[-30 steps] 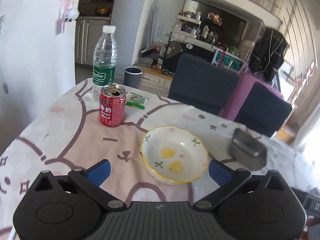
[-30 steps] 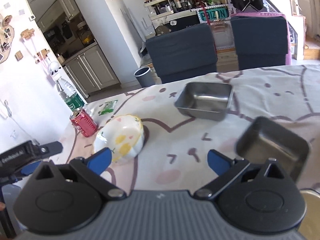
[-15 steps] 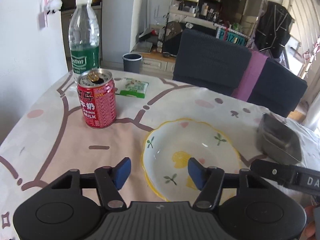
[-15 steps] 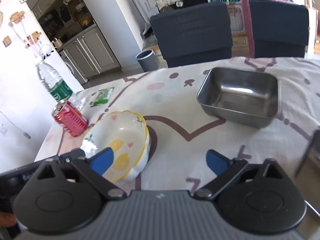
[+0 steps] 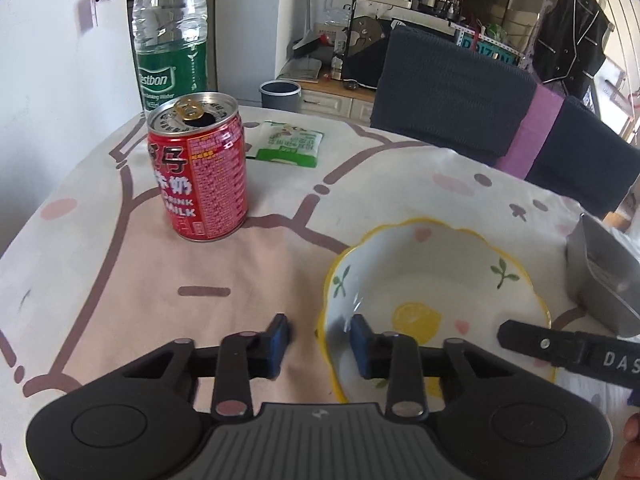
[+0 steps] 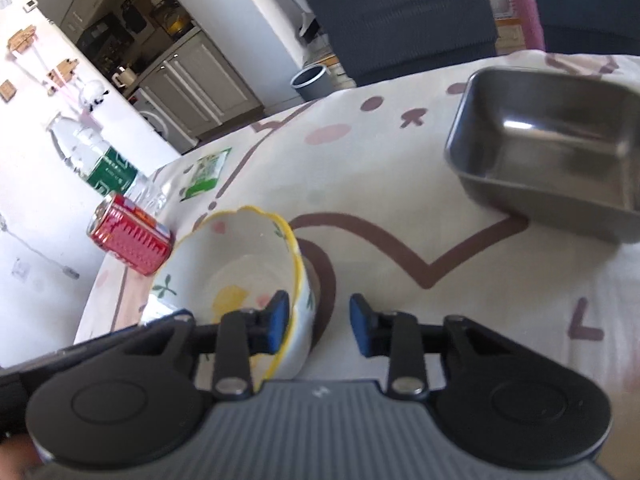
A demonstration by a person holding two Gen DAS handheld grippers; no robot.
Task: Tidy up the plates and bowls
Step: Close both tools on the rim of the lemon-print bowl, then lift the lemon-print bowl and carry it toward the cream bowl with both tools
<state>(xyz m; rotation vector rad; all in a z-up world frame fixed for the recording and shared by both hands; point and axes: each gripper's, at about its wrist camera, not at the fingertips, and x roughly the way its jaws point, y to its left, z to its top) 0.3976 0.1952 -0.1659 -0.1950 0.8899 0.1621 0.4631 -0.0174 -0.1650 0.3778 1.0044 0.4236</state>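
- The bowl [image 5: 436,292], white with a wavy yellow rim and small lemon and leaf prints, sits upright on the patterned tablecloth [image 5: 168,280], near the table's left end.
- The left gripper [image 5: 320,344] straddles the bowl's near-left rim: one blue finger [image 5: 279,338] is outside over the cloth, the other inside the bowl.
- Its jaws are closing, with the rim between them; the outer pad stands clear of the wall, so the rim is not yet pinched.
- The right gripper [image 6: 319,326] straddles the bowl's [image 6: 240,264] right-hand wall in the same way: its left finger [image 6: 276,320] is inside the bowl, its right one over the cloth beside it.
- Those jaws are closing too; the outer pad is apart from the wall, and whether the inner pad touches cannot be told through the blur.
- A red milk can [image 5: 198,168] stands left of the bowl and further away, with a clear water bottle [image 5: 172,36] right behind it.
- A small green packet [image 5: 286,146] lies on the cloth just right of the can, further back.
- A square steel dish [image 6: 548,148] rests on the tablecloth [image 6: 400,184] to the right of the bowl, apart from it.
- Two dark chairs [image 5: 452,92] stand at the table's far side, one with a purple band.
- A grey bin [image 5: 279,94] stands on the floor beyond.
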